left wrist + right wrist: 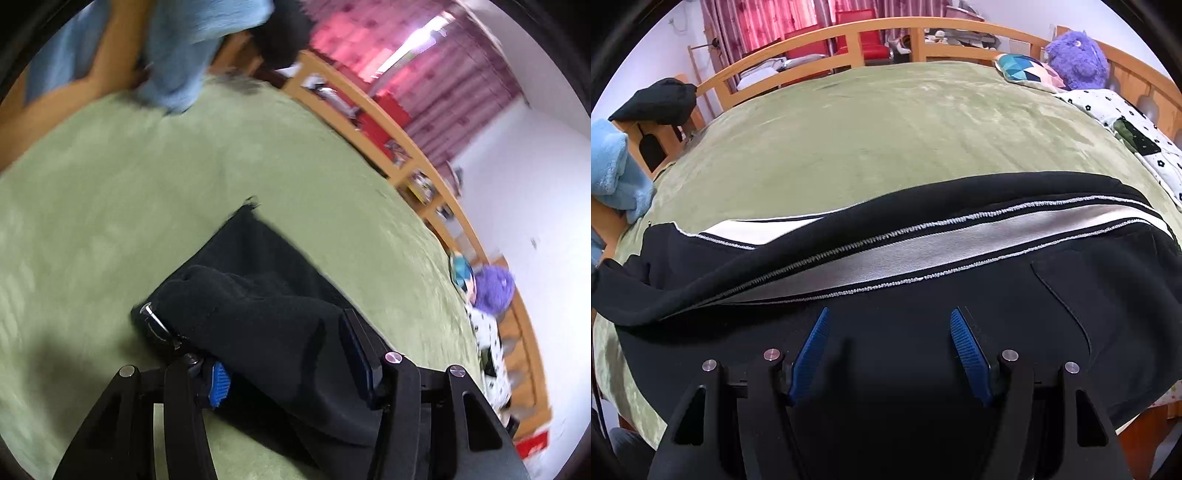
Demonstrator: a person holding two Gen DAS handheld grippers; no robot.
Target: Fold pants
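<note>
I am looking across a wide bed [886, 129] that is wearing a soft green cover, with a curved wooden rail [849, 33] running along its far side. Black pants [960, 295] with a broad silver-white side stripe [923, 254] are lying spread across the near part of the bed, filling the lower half of the right wrist view. One dark fold is draping over the stripe toward the left.

A light blue towel [613, 170] is sitting at the bed's left edge, and a black garment [657, 99] is hanging over the corner of the rail. On the far right, a purple plush toy [1078, 59] is resting beside a patterned cushion [1023, 68] and a white flowered quilt [1126, 125].

My right tongs [890, 354] are hovering just over the black cloth with the blue pads [967, 350] standing well apart, gripping nothing.

In the left wrist view, which is blurred, my left tongs [291, 354] are partly spread around a bunched end of the pants [258, 306]. The cloth is lying between the fingers and covering most of the left blue pad [221, 382]. I cannot tell whether the pads are pressing on it.
</note>
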